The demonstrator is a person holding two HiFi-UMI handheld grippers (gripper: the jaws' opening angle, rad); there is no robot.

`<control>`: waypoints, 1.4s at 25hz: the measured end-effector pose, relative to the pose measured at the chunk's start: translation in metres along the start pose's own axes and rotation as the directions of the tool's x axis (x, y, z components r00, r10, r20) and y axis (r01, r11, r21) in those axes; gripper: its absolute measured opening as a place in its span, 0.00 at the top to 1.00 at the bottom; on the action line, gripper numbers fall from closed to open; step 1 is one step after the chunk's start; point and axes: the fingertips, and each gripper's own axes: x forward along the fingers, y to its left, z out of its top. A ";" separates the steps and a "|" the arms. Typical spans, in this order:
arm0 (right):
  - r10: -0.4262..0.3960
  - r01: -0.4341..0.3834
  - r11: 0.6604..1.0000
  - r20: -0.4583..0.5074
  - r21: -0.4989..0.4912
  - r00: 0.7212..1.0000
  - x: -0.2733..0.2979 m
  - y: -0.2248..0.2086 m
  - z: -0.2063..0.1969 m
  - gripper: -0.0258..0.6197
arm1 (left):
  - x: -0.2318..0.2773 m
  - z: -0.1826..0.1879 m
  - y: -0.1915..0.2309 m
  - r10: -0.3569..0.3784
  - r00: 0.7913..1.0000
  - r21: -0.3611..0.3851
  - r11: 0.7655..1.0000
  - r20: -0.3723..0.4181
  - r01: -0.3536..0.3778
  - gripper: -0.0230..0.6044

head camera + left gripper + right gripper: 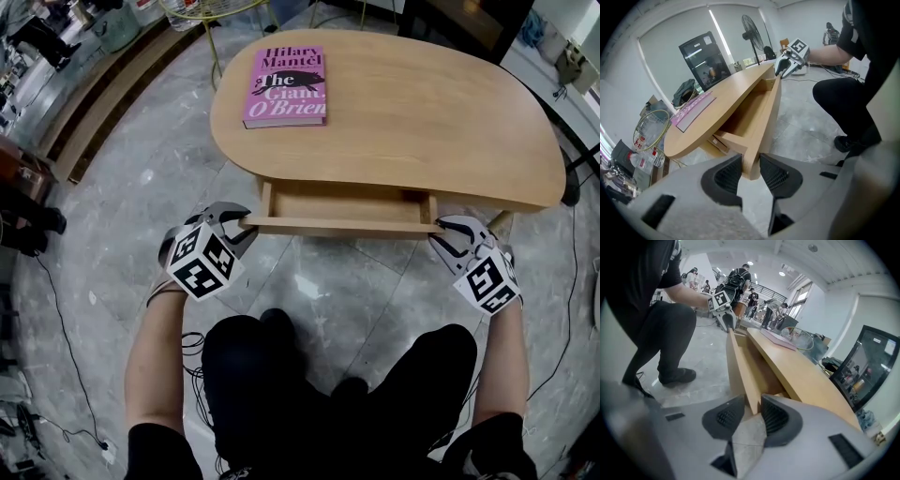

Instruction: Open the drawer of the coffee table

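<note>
The light wooden coffee table [422,112] has its drawer drawn partly out towards me, and the inside looks bare. The drawer front [342,225] is a long thin panel. My left gripper [246,225] grips its left end: in the left gripper view the two dark pads [726,176] press on both faces of the panel [766,122]. My right gripper [439,232] holds the right end the same way, and in the right gripper view its jaws [752,416] close on the panel's corner [740,366].
A pink book [285,86] lies on the tabletop at the back left. A wire basket [202,9] stands behind the table. My knees are close below the drawer, and cables trail over the marble floor [56,309]. A dark screen [705,58] and a fan [752,28] stand beyond.
</note>
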 end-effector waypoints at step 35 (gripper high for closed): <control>0.153 -0.185 0.958 -0.154 -0.220 0.976 0.011 0.056 0.008 0.80 | 0.001 -0.014 -0.039 -0.043 0.990 0.146 0.987 -0.133 0.062 0.77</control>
